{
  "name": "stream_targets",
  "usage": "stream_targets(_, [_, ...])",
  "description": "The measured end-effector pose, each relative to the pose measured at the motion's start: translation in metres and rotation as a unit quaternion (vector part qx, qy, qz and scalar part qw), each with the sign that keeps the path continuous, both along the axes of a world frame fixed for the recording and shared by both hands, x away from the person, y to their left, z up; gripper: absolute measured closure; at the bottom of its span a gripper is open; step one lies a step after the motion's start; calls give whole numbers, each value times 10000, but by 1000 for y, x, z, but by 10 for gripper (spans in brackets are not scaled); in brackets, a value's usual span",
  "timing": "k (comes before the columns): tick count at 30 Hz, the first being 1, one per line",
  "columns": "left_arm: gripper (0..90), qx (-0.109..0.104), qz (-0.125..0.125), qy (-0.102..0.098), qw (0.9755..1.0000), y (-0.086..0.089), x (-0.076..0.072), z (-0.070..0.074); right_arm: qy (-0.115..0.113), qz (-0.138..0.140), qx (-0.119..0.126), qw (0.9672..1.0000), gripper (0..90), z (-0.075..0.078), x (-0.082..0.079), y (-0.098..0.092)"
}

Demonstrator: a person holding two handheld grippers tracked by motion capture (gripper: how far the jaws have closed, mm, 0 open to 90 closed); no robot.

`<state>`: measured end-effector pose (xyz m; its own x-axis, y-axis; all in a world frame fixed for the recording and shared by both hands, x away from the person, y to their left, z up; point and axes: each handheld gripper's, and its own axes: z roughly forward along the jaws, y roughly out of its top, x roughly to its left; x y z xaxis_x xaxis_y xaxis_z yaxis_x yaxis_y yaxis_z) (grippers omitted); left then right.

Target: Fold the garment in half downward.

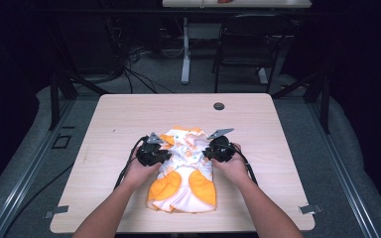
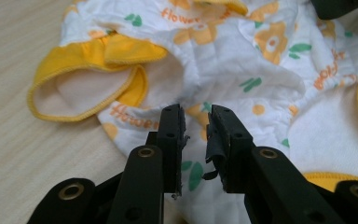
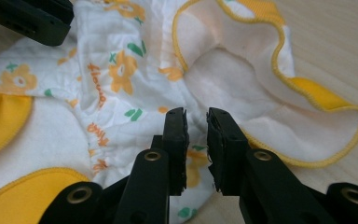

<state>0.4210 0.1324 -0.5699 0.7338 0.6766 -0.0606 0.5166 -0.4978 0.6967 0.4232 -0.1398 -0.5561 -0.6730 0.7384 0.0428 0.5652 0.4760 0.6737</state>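
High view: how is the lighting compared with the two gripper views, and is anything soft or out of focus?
High view: the table is lit, its surroundings are dark, and the garment looks somewhat soft. Left gripper view: bright and even, print on the garment readable, the near base of the left hand-held gripper slightly blurred. Right gripper view: similarly bright, fabric folds crisp around the right hand-held gripper.
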Motion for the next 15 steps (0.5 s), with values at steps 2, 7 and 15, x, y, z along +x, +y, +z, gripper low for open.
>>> stream_targets(2, [742,29,-72,56,10000,-1,-2,-3,56,-13,-58,10000,779,-4,0,1])
stream_targets(7, [757,-74,-65,63,9999,2,-5,-6,150,103,-233,9996,787,-12,-2,-1])
stream_targets(15, [757,-2,-346,90,9994,4,-24,-5,115,389,-383,9984,787,-12,-15,-1])
